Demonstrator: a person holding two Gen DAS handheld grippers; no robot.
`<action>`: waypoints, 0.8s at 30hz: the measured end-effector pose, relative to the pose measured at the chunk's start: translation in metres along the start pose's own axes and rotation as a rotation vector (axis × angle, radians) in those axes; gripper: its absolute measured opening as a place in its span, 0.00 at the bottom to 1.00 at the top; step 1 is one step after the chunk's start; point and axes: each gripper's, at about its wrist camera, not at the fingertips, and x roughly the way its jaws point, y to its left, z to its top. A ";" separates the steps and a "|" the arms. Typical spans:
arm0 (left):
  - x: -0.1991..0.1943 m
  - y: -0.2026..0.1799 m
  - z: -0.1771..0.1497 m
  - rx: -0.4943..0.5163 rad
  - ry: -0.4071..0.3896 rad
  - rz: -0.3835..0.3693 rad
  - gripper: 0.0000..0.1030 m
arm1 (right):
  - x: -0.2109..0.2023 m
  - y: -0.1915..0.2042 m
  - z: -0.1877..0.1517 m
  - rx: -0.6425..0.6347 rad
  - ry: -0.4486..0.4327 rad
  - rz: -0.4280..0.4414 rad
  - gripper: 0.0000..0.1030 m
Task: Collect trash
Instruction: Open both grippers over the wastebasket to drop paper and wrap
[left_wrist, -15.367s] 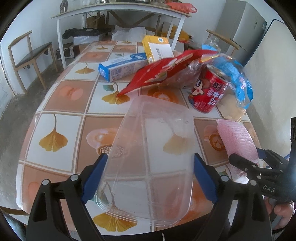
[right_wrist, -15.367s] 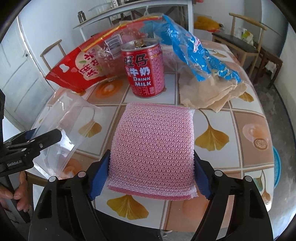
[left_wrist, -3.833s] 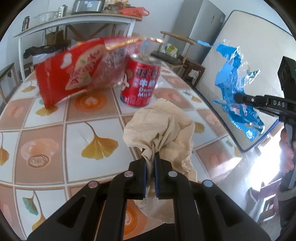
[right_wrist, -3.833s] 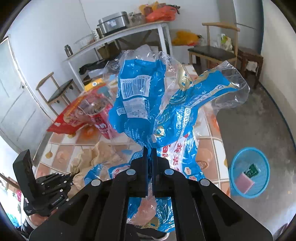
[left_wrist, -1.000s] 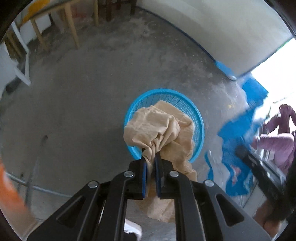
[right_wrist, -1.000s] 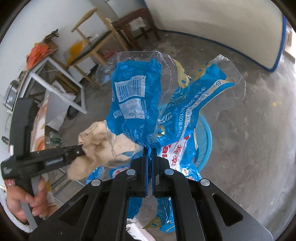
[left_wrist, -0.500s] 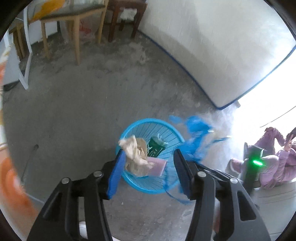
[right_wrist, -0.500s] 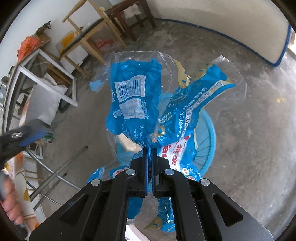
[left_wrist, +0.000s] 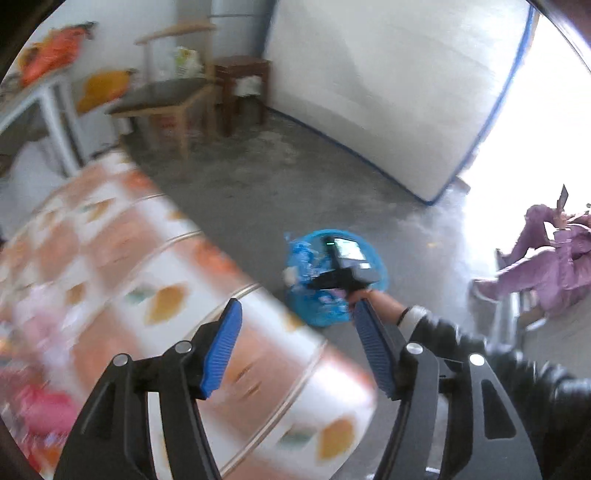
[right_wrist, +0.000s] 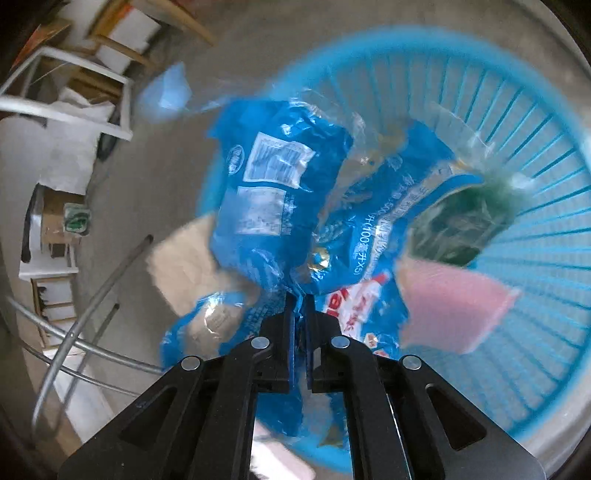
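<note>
My right gripper (right_wrist: 300, 295) is shut on a crumpled blue plastic bag (right_wrist: 284, 192) and holds it low over the blue trash basket (right_wrist: 535, 206). In the basket lie a pink foam sheet (right_wrist: 450, 299), a green packet (right_wrist: 461, 225) and a beige cloth (right_wrist: 184, 262) at its left side. My left gripper (left_wrist: 295, 350) is open and empty above the tiled table's edge (left_wrist: 184, 295). In the left wrist view the basket (left_wrist: 376, 258) stands on the floor beyond, with the right gripper's body (left_wrist: 347, 266) and the blue bag (left_wrist: 306, 266) over it.
The floor is bare concrete (left_wrist: 277, 184). Wooden chairs (left_wrist: 173, 99) stand by the far wall. A white panel (left_wrist: 388, 92) leans at the back. A person in purple (left_wrist: 546, 266) sits at the right. Metal table legs (right_wrist: 74, 339) are left of the basket.
My left gripper has swung up from over the basket to the table's edge, still open and empty. My right gripper has dropped close over the basket with the blue bag.
</note>
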 end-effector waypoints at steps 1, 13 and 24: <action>-0.016 0.010 -0.011 -0.011 -0.011 0.032 0.60 | 0.008 -0.003 0.002 0.012 0.021 -0.001 0.06; -0.144 0.120 -0.136 -0.287 -0.029 0.428 0.68 | 0.047 -0.047 -0.002 0.217 0.146 0.019 0.38; -0.173 0.160 -0.206 -0.537 -0.087 0.436 0.70 | -0.046 -0.050 -0.043 0.086 0.027 -0.041 0.75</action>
